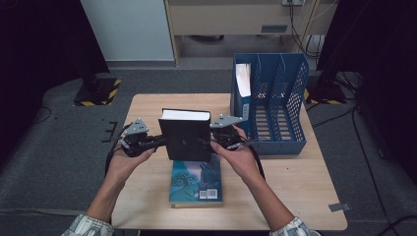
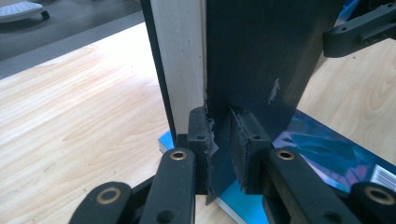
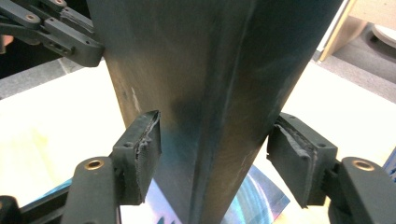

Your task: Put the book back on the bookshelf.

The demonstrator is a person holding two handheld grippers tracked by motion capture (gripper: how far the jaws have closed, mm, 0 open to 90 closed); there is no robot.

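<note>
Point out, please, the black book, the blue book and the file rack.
black book (image 1: 186, 140): high view, middle of its front cover.
blue book (image 1: 196, 182): high view, middle of its cover, flat on the table.
file rack (image 1: 295, 93): high view, its right perforated wall.

Blue file rack (image 1: 275, 105) blocks the right; bare table (image 1: 142, 105) lies left.

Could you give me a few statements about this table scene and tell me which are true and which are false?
1. The thick black hardcover book stands upright between both grippers. True.
2. The left gripper pinches only that book's cover. True.
3. The blue paperback book sits in the rack. False: it lies flat on the light wooden table.
4. The blue plastic file rack is completely empty. False: its leftmost slot holds something white.
</note>
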